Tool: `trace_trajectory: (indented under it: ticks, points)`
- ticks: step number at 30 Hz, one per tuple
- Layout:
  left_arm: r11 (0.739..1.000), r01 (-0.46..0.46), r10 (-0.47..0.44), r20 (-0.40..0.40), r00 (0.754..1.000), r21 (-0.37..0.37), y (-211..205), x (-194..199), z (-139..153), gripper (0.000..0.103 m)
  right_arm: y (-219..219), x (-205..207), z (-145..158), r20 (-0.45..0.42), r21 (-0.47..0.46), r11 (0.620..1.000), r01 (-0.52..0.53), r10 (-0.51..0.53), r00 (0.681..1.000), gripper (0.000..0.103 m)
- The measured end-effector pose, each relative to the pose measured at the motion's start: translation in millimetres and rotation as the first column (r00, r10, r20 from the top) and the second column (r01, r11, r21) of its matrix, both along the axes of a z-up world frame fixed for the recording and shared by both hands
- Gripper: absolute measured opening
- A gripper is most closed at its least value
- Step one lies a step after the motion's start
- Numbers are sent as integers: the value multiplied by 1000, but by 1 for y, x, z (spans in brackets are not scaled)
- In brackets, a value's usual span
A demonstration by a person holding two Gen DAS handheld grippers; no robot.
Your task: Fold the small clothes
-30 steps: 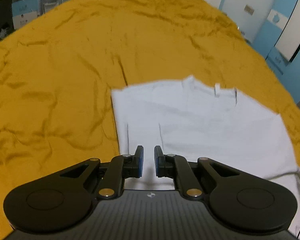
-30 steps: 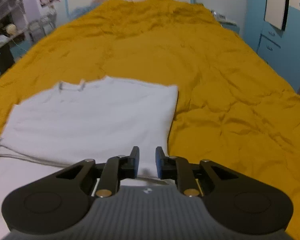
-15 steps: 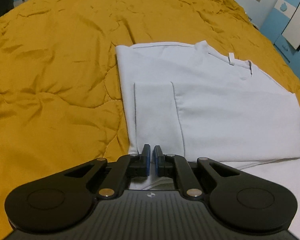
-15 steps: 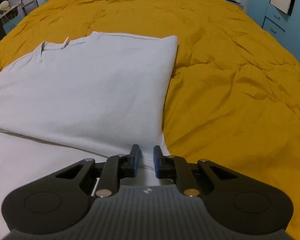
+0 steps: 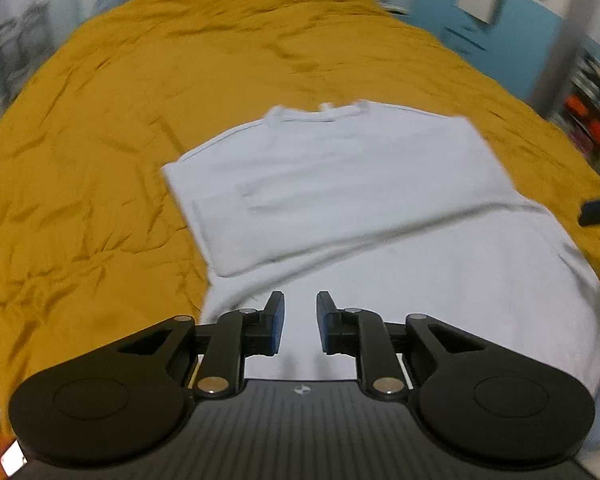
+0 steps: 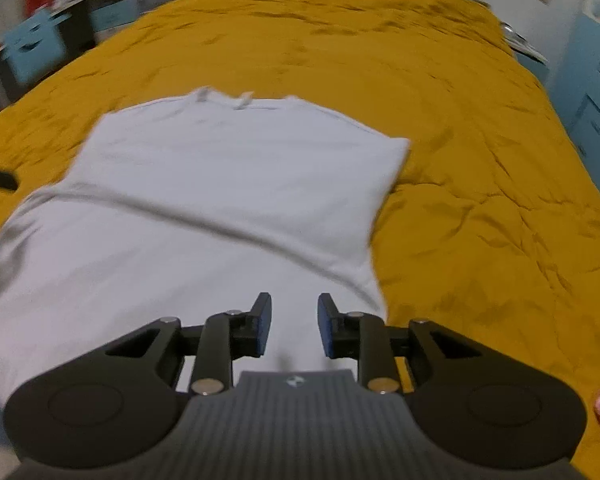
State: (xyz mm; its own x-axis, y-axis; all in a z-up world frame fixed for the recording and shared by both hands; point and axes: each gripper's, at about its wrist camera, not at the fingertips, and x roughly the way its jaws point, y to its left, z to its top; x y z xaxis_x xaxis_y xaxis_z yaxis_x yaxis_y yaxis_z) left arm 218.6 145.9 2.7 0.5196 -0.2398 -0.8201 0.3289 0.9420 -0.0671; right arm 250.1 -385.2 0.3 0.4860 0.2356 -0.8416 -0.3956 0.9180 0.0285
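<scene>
White t-shirt (image 5: 340, 184) partly folded on mustard bedspread (image 5: 100, 120), collar at twelve o'clock, left gripper (image 5: 300, 316) and right gripper (image 6: 290, 320) above its near hem, jaws parting, nothing between them

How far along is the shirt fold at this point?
Done: the white cotton T-shirt lies on the mustard-yellow quilt with its sides turned in and one end laid over.
In hand: nothing; the left tool and right tool are opening above the cloth.
Left: probably another fold.
</scene>
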Motion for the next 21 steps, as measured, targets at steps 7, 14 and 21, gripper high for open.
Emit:
trace_trajectory:
  ticks: [7,14,21]
  points:
    - [976,202,-204,13,979,77,-25,-74,12,36,11,-88,22,5,-47,982,-183,184,983,34]
    - [901,398,-397,-42,917,175,-47,-149,-11,60,21,-160,-7,-53,-113,941,-318,314,948,47]
    - [793,518,-497,-151,854,321,-68,-194,-70,72,38,-206,-45,-60,-187,880,-436,432,900,73]
